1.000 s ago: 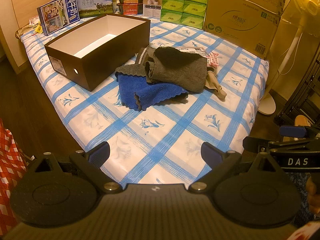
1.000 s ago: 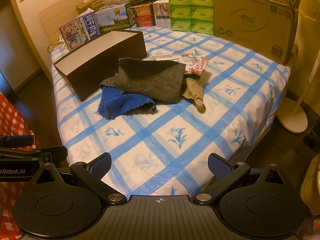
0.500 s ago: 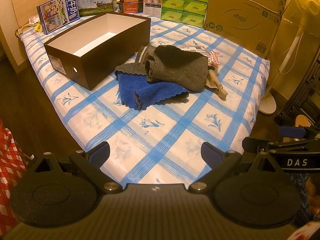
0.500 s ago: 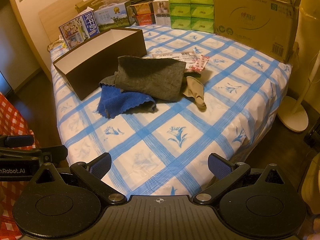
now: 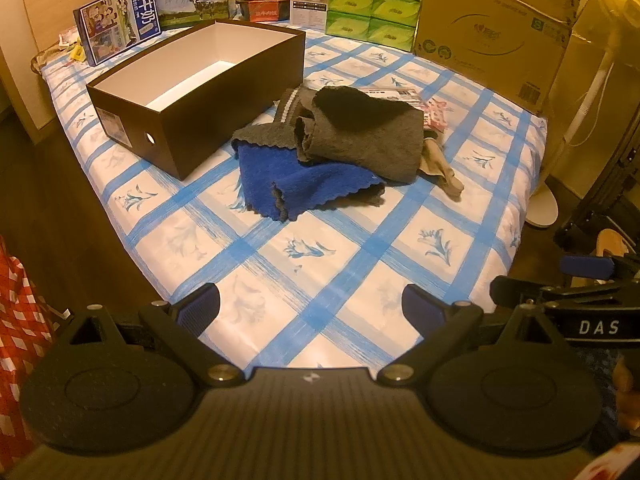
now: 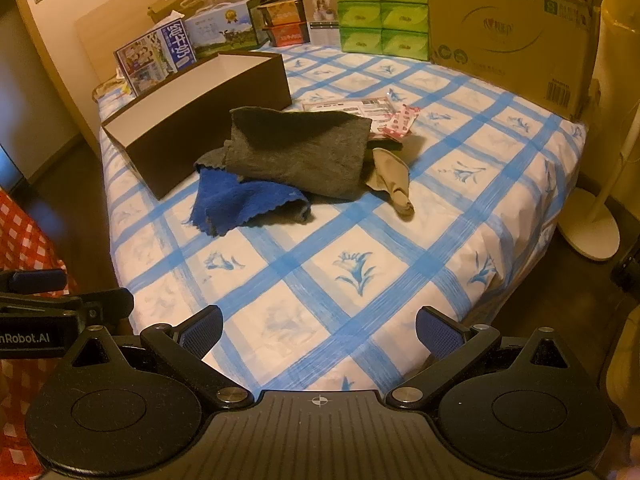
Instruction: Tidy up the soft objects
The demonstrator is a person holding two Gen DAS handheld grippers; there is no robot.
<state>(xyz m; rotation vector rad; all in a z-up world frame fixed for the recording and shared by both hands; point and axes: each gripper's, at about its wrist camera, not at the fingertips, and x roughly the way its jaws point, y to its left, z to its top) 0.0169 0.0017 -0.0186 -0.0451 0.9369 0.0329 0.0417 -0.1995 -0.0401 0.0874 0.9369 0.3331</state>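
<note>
Change: both of your grippers have edged slightly nearer the pile.
Left gripper (image 5: 311, 303): wide, empty.
Right gripper (image 6: 319, 325): wide, empty.
Cloths: grey cloth (image 5: 370, 142) overlaps blue cloth (image 5: 290, 176), frame centre.
Brown box (image 5: 188, 92): upper left, open.

Blue-checked bed (image 5: 332, 264), wooden headboard (image 6: 132, 20), dark wood floor (image 5: 52, 184), white fan base (image 6: 588, 232), warm dim light

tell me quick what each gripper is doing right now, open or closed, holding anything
Left gripper: open, holding nothing, above the near edge of the bed.
Right gripper: open, holding nothing, also short of the cloth pile.
</note>
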